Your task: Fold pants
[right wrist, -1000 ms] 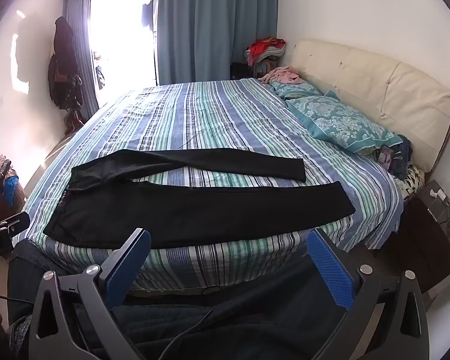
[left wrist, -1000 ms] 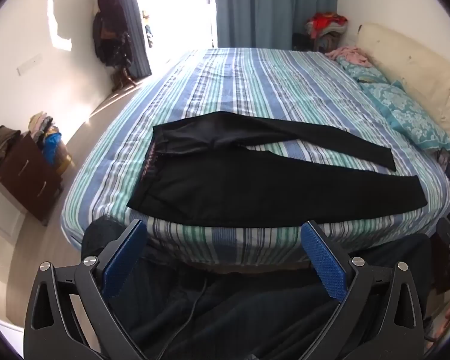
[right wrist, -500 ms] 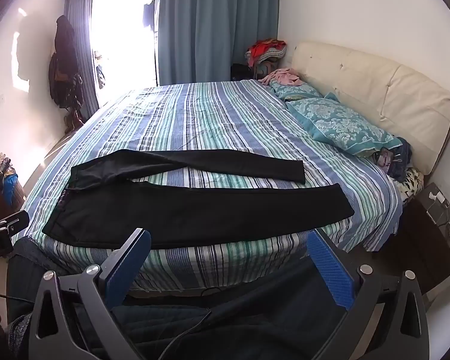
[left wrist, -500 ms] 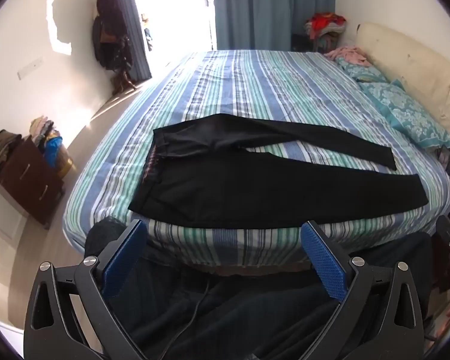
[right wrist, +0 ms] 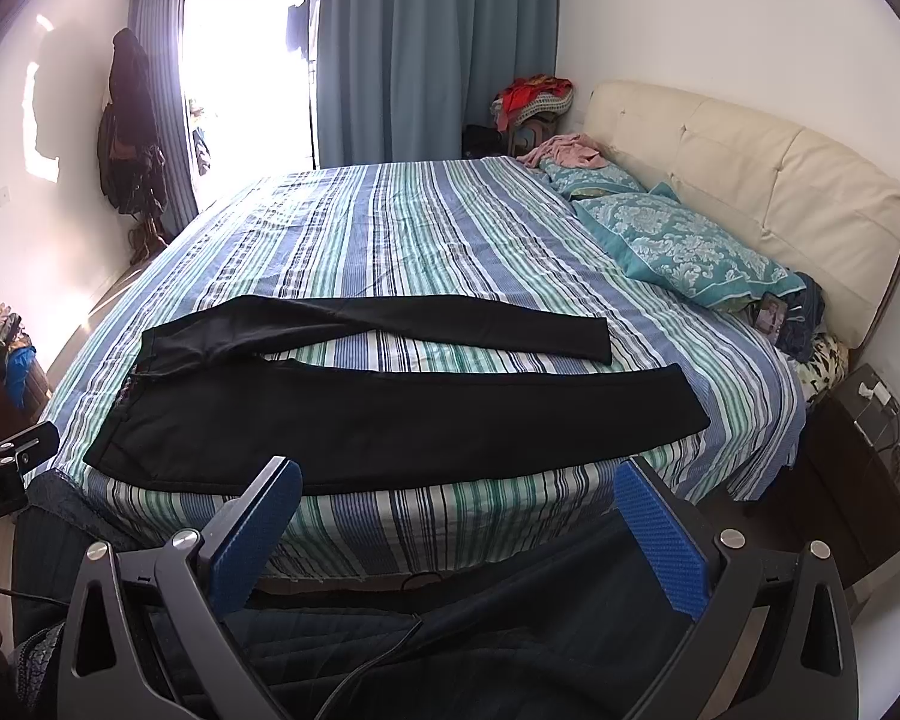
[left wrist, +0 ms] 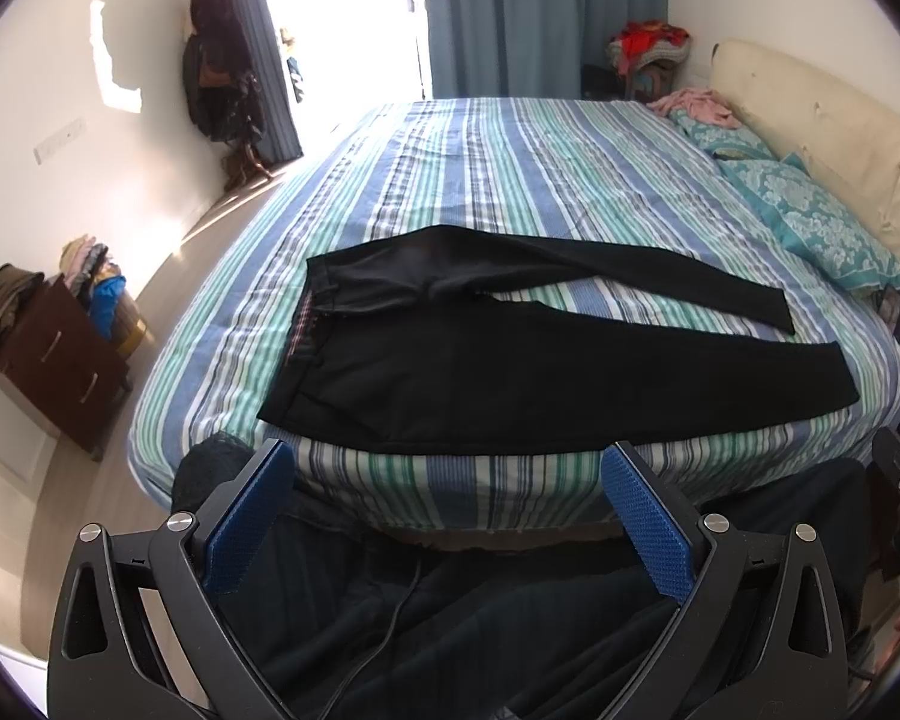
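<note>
Lying ahead of both grippers: bed [right wrist: 450, 222] with a striped sheet, filling the view beyond the fingertips.
Pants [left wrist: 510, 372]: black, spread flat near the bed's closest edge, just past the grippers; waistband toward the left, legs stretched toward the right and slightly parted.
Pillow [right wrist: 690, 252]: teal, far to the right of the right gripper, beside the cream headboard [right wrist: 750, 180].
Left gripper [left wrist: 450, 516]: jaws spread wide, holding nothing, short of the bed.
Right gripper [right wrist: 462, 528]: likewise wide apart, empty, short of the bed.
</note>
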